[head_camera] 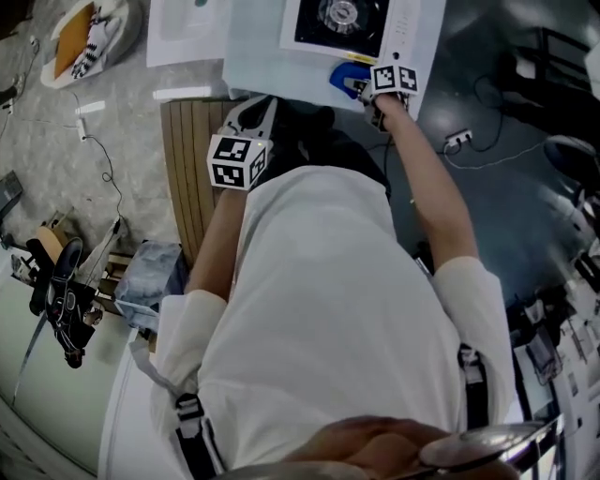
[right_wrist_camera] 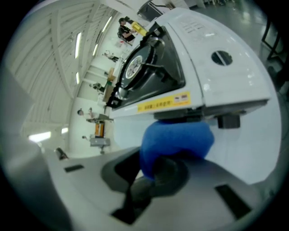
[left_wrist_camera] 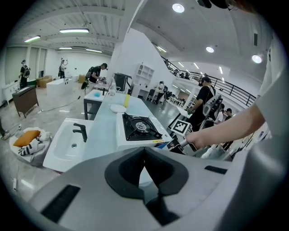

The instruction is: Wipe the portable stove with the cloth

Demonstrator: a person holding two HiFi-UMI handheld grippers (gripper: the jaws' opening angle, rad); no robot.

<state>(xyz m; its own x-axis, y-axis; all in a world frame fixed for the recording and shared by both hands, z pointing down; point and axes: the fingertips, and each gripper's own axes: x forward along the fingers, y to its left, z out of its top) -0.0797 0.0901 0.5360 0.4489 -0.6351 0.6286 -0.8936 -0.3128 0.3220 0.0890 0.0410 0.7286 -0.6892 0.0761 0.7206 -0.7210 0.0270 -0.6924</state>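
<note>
The portable stove (head_camera: 342, 23) is white with a black burner top and stands on the pale counter (head_camera: 253, 66) ahead of me. The blue cloth (right_wrist_camera: 176, 140) is bunched up and pressed against the stove's (right_wrist_camera: 180, 67) lower front edge. My right gripper (right_wrist_camera: 156, 169) is shut on it. In the head view the cloth (head_camera: 345, 77) shows just left of the right gripper's marker cube (head_camera: 394, 79). My left gripper (left_wrist_camera: 144, 155) is held back over the counter's near edge, well short of the stove (left_wrist_camera: 137, 128). Its jaws are shut with nothing between them.
A white sink with a black tap (left_wrist_camera: 72, 142) sits left of the stove. On the floor lie a basket of cloths (head_camera: 89, 37), a wooden panel (head_camera: 187, 159), cables and a power strip (head_camera: 457, 141). Several people stand far off in the hall.
</note>
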